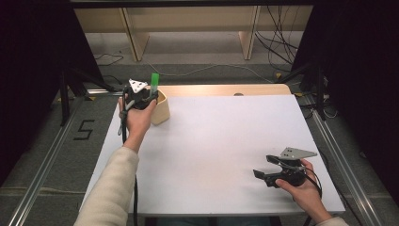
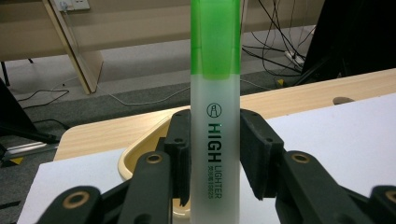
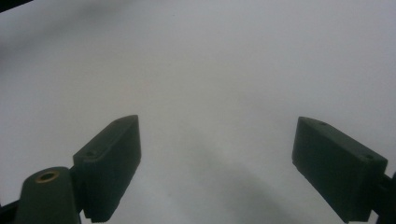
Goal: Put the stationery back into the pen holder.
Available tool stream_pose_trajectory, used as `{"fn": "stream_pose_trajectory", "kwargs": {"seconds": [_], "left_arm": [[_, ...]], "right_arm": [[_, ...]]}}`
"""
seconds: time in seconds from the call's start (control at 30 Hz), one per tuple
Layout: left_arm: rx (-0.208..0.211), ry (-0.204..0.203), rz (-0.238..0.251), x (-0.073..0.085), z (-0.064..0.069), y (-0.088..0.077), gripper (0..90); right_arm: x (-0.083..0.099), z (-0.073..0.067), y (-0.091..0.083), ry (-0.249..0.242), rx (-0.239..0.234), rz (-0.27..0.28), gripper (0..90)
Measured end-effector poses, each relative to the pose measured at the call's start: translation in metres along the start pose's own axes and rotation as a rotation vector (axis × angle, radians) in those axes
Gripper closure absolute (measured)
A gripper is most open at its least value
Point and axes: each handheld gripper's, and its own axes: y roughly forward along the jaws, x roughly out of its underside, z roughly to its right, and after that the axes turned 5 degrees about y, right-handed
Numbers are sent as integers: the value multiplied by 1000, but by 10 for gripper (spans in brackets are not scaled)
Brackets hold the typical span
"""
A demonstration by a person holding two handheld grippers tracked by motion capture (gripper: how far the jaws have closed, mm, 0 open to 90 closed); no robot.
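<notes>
**Highlighter held upright over the holder**

The green highlighter (image 2: 215, 116) is light, stiff and smooth-barrelled — likely to slip unless pinched at mid-barrel, where the left gripper (image 2: 215, 154) clamps it now, cap upward. Just below and behind the jaws sits the beige pen holder (image 1: 162, 109). The left forearm reaches forward, wrist level. The right gripper (image 3: 217, 163) rests spread and empty — low over the white table (image 1: 226, 136).

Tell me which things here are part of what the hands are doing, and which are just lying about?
Part of the job:
- green highlighter, upright, clamped in the left gripper
- beige holder under it, at the table's far left corner

Just there:
- right gripper, jaws open, nothing between them
- white table
- cables on the floor
- wooden furniture legs
</notes>
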Motion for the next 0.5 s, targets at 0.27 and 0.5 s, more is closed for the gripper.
{"fn": "stream_pose_trajectory", "kwargs": {"seconds": [0.27,0.5], "left_arm": [[-4,0,-1,-3,-2,2,662],[-12,-7,5,-4,-5,5,662]], "right_arm": [[0,0,-1,3,1,-3,163],[0,0,-1,3,1,-4,163]]}}
